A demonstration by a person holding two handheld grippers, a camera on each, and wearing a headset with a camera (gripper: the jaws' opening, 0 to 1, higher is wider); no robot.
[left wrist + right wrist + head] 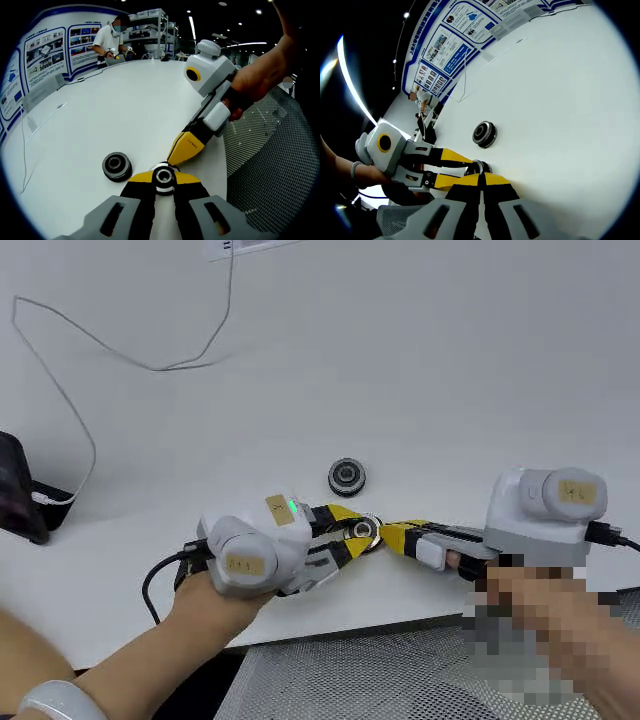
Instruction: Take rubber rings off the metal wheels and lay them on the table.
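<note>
With the left gripper (164,181) pinching a metal wheel (365,531) and the right gripper (481,179) squeezed together at its rim, the rubber ring (156,170) probably needs peeling off next

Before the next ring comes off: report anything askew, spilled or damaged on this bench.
Nothing stands out. The left gripper clamps one wheel, the right gripper touches its rim, and the second wheel lies flat on the table, ring on.

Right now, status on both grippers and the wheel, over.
Left gripper jaws shut on the held wheel. Right gripper jaws shut at its rim; what they pinch unclear. Second wheel lies apart on the table, not in the way.
</note>
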